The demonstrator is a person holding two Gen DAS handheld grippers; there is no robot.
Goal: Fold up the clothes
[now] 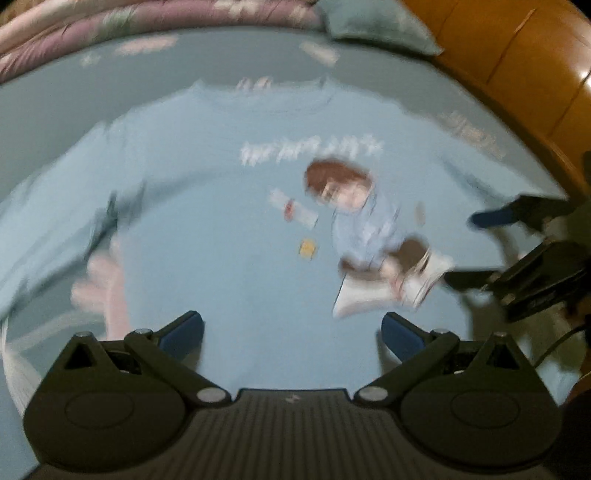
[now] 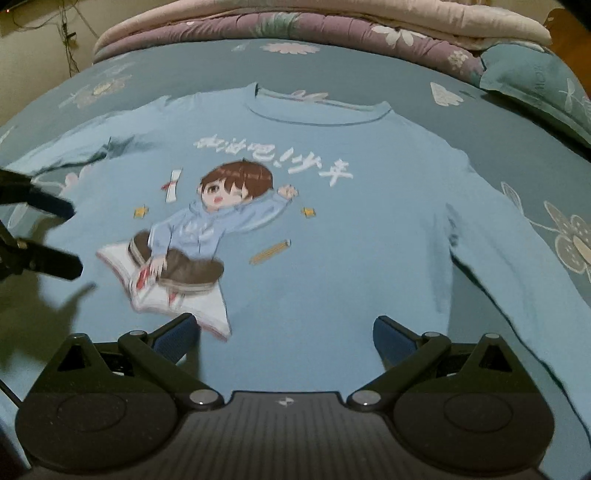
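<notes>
bed sheet (image 2: pixel 498 122) is carrying a light blue sweatshirt (image 2: pixel 332 258), lying flat, print up, sleeves spread. left gripper (image 1: pixel 291 334) and right gripper (image 2: pixel 286 332) are hovering over its hem, both jaws wide apart, gripping nothing.

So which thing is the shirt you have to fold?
Find the big teal bedsheet with pale flowers. Spread flat on it, collar toward the folded quilts, lies the light blue shirt. Only it has a cartoon kid sitting on an open book under white writing.
</notes>
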